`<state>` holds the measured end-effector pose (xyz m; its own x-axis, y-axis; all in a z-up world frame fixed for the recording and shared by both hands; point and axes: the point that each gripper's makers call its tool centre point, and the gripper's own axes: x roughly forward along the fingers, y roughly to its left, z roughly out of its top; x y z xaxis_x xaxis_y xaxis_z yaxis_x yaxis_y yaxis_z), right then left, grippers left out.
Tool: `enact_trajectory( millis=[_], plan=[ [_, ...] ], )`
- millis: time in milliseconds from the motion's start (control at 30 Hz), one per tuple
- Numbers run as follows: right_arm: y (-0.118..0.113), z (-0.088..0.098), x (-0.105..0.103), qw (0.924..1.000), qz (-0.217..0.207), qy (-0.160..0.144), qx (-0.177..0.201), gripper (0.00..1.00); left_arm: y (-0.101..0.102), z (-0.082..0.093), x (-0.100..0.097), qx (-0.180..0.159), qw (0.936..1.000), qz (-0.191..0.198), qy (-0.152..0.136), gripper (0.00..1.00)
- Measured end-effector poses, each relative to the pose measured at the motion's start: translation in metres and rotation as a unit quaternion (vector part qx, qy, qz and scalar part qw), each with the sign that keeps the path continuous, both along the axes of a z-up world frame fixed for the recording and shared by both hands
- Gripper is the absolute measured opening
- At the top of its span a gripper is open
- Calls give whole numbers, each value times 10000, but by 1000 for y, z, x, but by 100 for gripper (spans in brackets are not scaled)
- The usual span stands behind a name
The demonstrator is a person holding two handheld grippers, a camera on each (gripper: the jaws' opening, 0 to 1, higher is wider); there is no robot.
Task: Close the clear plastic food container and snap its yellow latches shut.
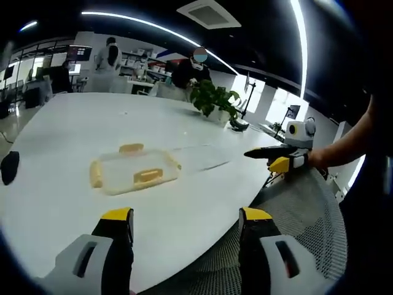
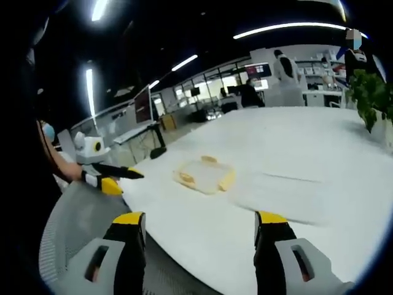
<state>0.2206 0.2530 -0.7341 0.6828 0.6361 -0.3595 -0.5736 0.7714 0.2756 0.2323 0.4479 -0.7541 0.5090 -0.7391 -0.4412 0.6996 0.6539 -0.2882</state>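
Clear container (image 1: 136, 173) with yellow latches (image 1: 148, 176) sits mid-worktop (image 1: 73, 135), untouched. Left gripper (image 1: 185, 222) and right gripper (image 2: 199, 226) hang off its near edge, jaws apart, empty. Advice: approach from both sides, seat the lid squarely, then press each latch.

Both hand-held grippers (image 1: 185, 222) (image 2: 199, 227) agape, empty.

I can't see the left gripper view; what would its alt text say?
A clear container with yellow latches lies on a white table, beyond the left gripper's open jaws. The right gripper hovers off the table's edge, beside a plant.
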Motion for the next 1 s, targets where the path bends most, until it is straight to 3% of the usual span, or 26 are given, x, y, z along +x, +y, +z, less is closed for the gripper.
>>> enact_trajectory(
  millis=[33, 67, 233, 433, 733, 1000],
  plan=[
    [0, 1, 0, 10000, 5, -12, 8, 71, -4, 2, -2, 129, 9993, -264, -232, 70],
    [1, 2, -1, 10000, 16, -11, 27, 70, -6, 4, -4, 108, 9992, -284, -256, 70],
    [4, 6, -1, 9999, 105, -111, 53, 63, 4, 2, 5, 111, 9999, 51, -115, 70],
    [0, 7, 1, 9999, 19, -162, -6, 59, 0, 3, 0, 127, 9997, -108, -188, 68],
    [0, 8, 1, 9999, 2, -130, 41, 58, -1, 2, -2, 53, 9998, -165, -41, 65],
    [4, 22, 3, 9996, 61, -277, 25, 57, 0, 17, 5, -64, 9998, -95, -172, 63]
  ],
)
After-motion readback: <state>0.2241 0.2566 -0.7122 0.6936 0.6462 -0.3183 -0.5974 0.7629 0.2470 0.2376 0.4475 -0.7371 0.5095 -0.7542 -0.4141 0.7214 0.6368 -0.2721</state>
